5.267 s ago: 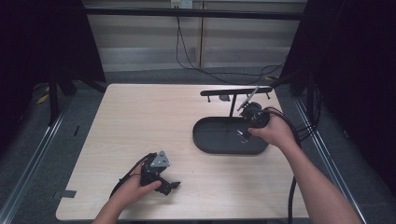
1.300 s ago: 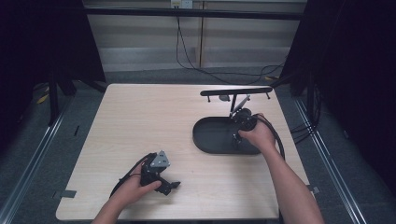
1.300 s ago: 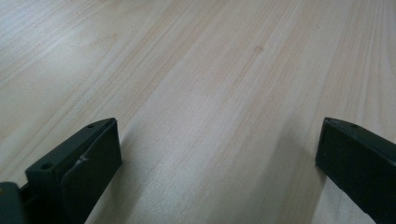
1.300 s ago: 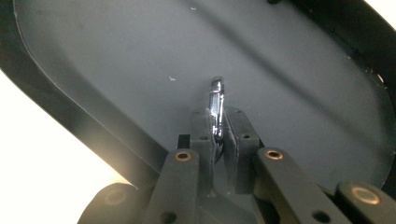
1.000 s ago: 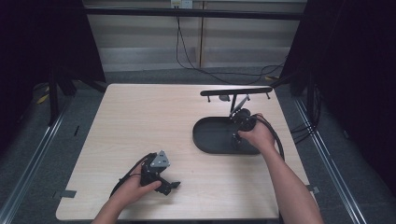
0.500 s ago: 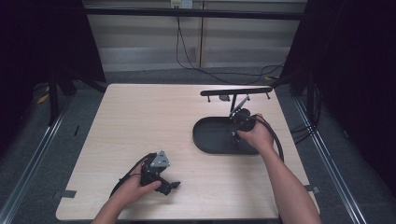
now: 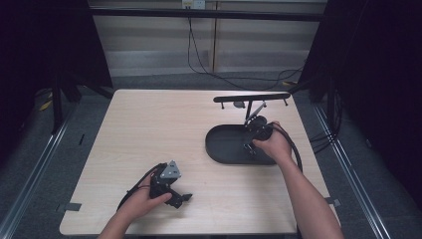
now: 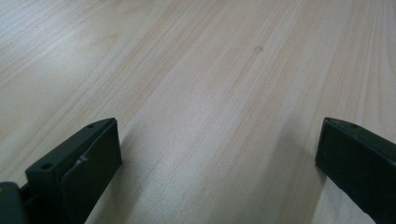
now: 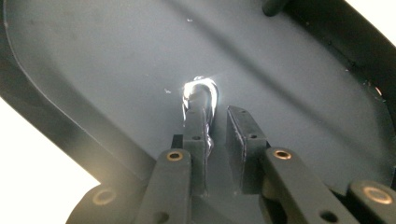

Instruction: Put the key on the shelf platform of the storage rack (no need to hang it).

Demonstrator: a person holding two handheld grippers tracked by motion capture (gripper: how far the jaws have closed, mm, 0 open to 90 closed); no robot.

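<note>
Right tool (image 9: pixel 217 126) over black tray (image 9: pixel 93 56), jaws just parting beside shiny hook (image 9: pixel 205 95), left tool (image 8: pixel 215 154) wide.

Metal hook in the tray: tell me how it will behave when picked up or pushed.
The metal hook looks like thin bent wire, so it is probably light and stiff. Its bright glare suggests a polished surface that may slip between pads. It rests on the smooth black tray, so a push would likely make it slide rather than roll.
</note>
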